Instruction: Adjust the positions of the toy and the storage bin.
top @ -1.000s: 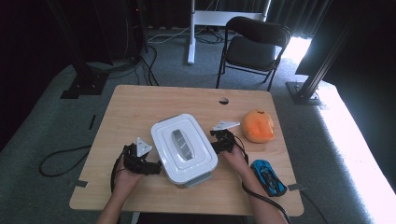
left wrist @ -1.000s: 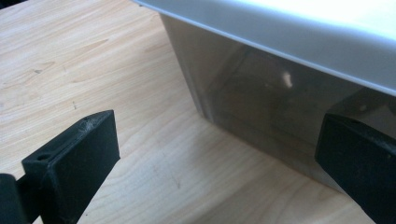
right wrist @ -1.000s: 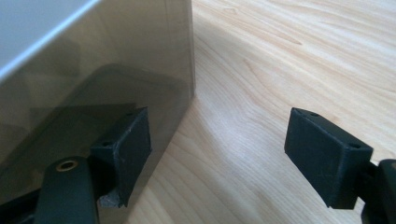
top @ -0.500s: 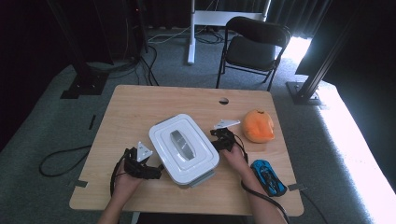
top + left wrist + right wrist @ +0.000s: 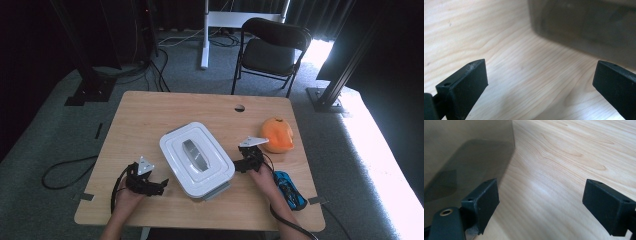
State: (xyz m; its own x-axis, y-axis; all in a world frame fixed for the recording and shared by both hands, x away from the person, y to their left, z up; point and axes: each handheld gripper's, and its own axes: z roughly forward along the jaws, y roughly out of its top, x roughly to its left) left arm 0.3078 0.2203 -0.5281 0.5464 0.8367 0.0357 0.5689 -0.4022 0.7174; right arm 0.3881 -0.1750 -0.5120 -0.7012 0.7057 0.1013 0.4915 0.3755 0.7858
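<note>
While nothing on it carries writing I can read, the light wooden tabletop [image 5: 150, 115] holds a white rectangular plastic storage box with a grey lid handle [image 5: 197, 159], sitting skewed near the front middle; its smoky translucent wall hides any contents. Right of it sit a round orange fruit [image 5: 277, 134] and a small blue gadget [image 5: 289, 186]. Left gripper [image 5: 161, 186] fingers are wide apart over bare wood, right gripper [image 5: 237, 165] fingers just spread wide beside the box wall, nothing between them.

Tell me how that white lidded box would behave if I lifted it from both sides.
The white lidded box looks like rigid plastic, so probably stiff. Its walls look smooth in the right gripper view, so they may slip. It is broad and flat, so unlikely to tip when pushed.
</note>
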